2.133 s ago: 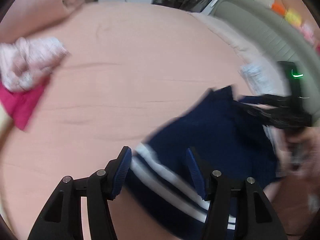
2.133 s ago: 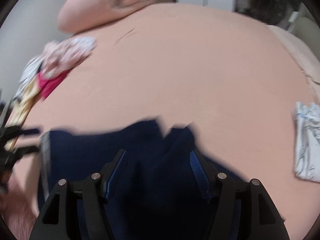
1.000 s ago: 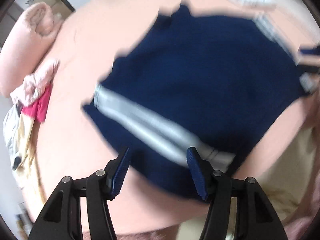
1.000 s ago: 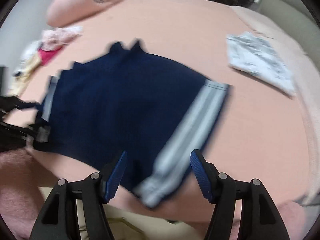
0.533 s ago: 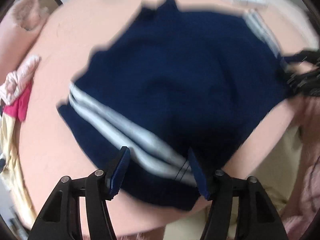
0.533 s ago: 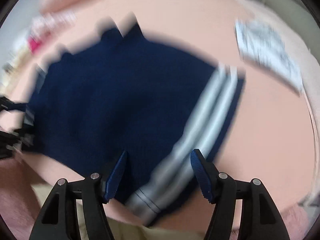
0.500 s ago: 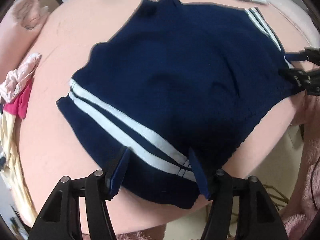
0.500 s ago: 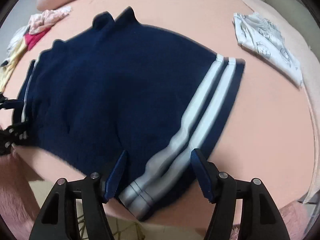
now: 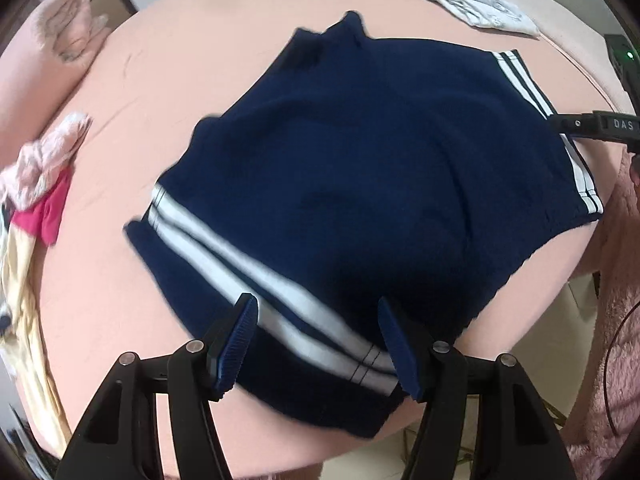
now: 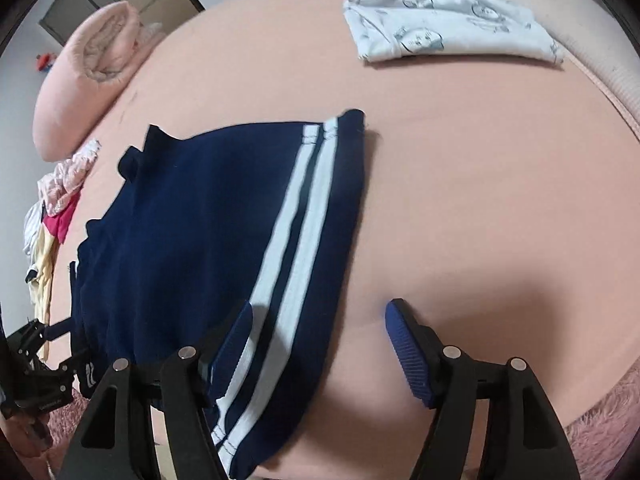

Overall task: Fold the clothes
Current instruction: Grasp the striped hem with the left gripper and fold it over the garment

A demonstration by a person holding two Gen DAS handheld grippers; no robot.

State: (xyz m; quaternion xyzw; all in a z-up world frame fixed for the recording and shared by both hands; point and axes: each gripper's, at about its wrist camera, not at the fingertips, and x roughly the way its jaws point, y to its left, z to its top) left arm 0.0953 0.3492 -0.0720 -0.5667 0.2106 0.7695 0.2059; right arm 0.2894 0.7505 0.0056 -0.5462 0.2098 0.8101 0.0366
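Navy shorts (image 9: 360,184) lie spread flat on the bed (image 10: 480,200) near its front edge; left gripper (image 9: 316,344) and right gripper (image 10: 318,340), both wide and empty, should pinch opposite striped sides evenly before folding.

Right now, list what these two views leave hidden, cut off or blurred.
- Navy shorts: the near hem in the left wrist view is hidden behind the left gripper, and the stripes there are blurred.
- Right gripper: whether it touches the shorts cannot be told.
- Clothes pile: in the right wrist view, too small and squeezed at the edge to separate the garments.
- White printed garment: cut off by the top edge in the left wrist view.
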